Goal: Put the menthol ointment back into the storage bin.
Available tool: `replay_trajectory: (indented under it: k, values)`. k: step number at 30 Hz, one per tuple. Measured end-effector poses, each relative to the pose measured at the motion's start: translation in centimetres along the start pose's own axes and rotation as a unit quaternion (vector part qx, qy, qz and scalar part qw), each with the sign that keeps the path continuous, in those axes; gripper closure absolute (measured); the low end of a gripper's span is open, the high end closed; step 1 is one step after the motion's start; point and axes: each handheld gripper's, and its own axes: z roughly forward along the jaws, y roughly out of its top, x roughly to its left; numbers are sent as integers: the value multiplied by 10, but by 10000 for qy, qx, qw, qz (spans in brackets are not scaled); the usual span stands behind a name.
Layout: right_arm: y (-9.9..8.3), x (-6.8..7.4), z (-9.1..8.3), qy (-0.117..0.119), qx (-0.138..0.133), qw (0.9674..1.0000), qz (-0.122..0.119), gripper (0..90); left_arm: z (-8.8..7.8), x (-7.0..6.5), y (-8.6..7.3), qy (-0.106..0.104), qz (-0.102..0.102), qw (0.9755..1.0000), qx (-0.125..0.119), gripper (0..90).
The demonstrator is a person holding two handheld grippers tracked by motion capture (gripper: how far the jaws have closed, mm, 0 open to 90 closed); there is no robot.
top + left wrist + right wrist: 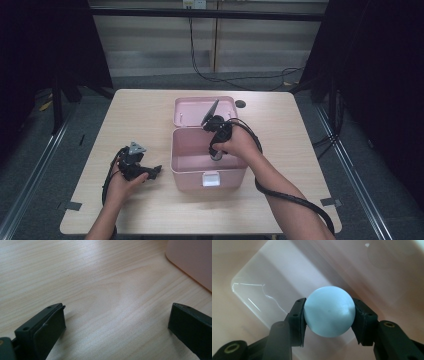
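Note:
An open pink box (186,176) stands mid-table, its lid (190,107) folded back. My right gripper (216,156) reaches down into the box. In the right gripper view that gripper (329,315) is shut on a pale blue ball (329,311), both pads pressing its sides, with the glossy pink box floor (262,285) beneath. My left gripper (154,171) rests on the table left of the box, held by a hand. In the left gripper view that gripper (117,317) is open over bare wood, the box's corner (192,260) at the upper right.
The light wooden table (140,110) has open surface all round the box. A small dark round spot (240,104) lies beside the lid. Black cables (295,200) trail from both grippers. Dark curtains flank the table, and cables run across the floor behind.

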Motion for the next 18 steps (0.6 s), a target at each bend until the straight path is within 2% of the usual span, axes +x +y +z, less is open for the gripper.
replay_trajectory:
  k: [7,9,12,13,18]
  values:
    - [1,0,4,-12,-53,9999,91,503,0,0,0,5,0,10000,-3,5]
    - [1,-1,6,14,-89,10000,-3,503,0,0,0,4,0,10000,-3,5]
    - [3,1,7,29,4,9999,120,503,0,0,0,12,4,10000,3,5]
    - [3,0,9,-12,-47,10000,24,503,0,0,0,13,2,10000,2,5]
    - [4,1,13,-4,-6,10000,90,503,0,0,0,3,1,10000,1,5]
